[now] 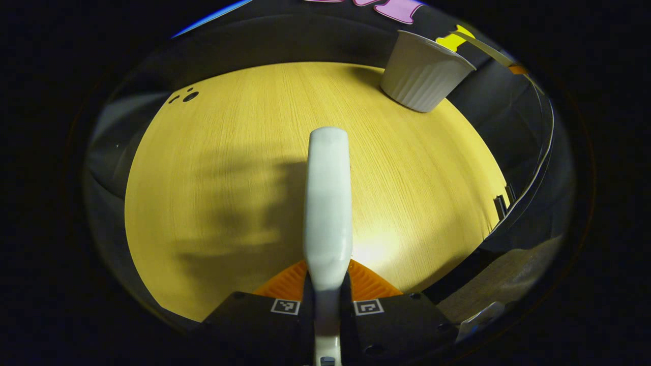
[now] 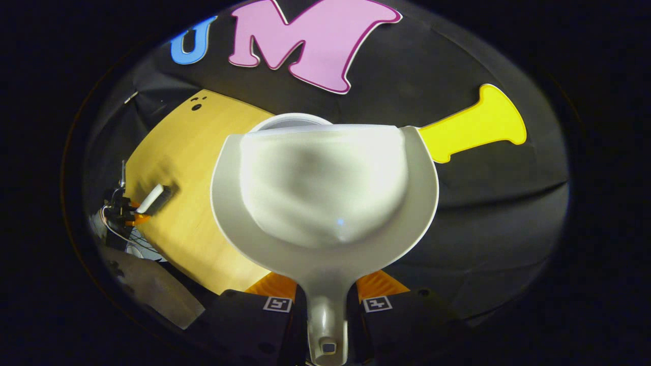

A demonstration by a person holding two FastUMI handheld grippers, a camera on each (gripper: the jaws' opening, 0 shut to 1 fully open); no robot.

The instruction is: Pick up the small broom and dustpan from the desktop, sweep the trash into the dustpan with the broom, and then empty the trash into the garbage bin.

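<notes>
The right gripper [image 2: 325, 300] was closed on the dustpan [image 2: 325, 203] handle, with the pan held up over the bin [image 2: 290, 121]. It should be tipped slowly so the trash lands inside. The left gripper [image 1: 326, 300] was closed on the broom [image 1: 328, 203], above the table [image 1: 229, 203], well away from the bin [image 1: 424, 71]. The bin's ribbed side was seen in the left gripper view. In the right gripper view, the left gripper [image 2: 133, 213] with the broom [image 2: 152, 198] was seen far off.

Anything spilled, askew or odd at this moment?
Nothing stands out. The left gripper is shut on the broom above the bare wooden table. The right gripper is shut on the dustpan handle, with the pan held in front of the white bin. No trash or spill is visible.
</notes>
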